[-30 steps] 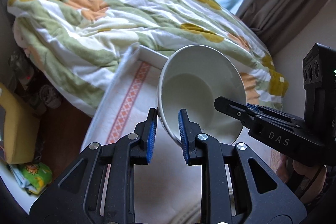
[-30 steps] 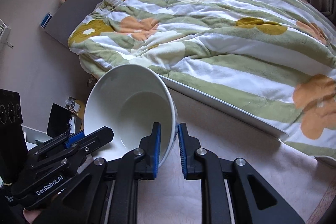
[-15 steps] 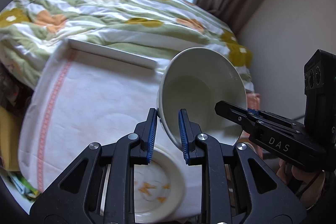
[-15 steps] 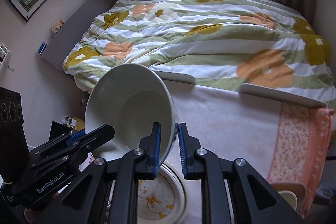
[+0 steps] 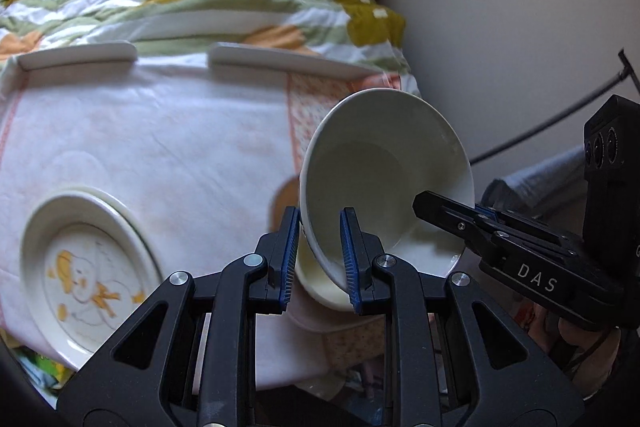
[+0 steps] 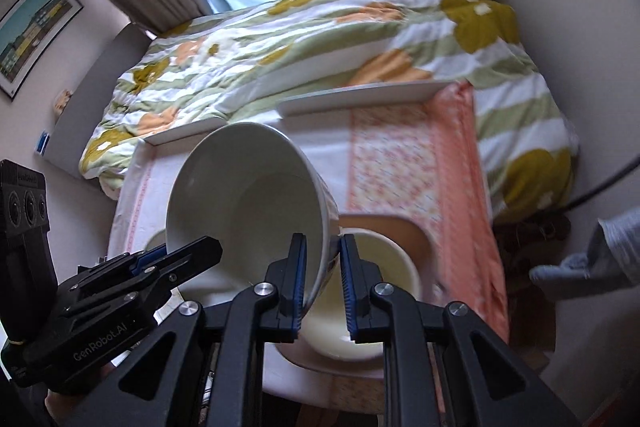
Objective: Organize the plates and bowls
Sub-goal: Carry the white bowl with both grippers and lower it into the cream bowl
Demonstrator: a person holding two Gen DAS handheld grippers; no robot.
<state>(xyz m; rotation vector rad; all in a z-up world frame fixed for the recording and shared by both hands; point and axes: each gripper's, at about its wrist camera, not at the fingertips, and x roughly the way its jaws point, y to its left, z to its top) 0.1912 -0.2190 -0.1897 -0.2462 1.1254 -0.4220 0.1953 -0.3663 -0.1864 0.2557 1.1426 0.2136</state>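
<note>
White glazed bowl [image 5: 384,179]: stiff, slippery, breakable; best pinched at the rim from two sides. Left claw [image 5: 320,247] clamped on one rim edge, right claw [image 6: 322,277] on the opposite, bowl tilted above a cream bowl [image 6: 372,303] on the surface [image 5: 160,131]. Since half a second ago, swung right, away from the duck plate [image 5: 84,271], over the cream bowl.

The white, cloth-covered tabletop [image 5: 180,131] carries a round white plate with orange duck print [image 5: 86,275] at 8 o'clock and a cream bowl [image 6: 372,307] at 5 o'clock.
</note>
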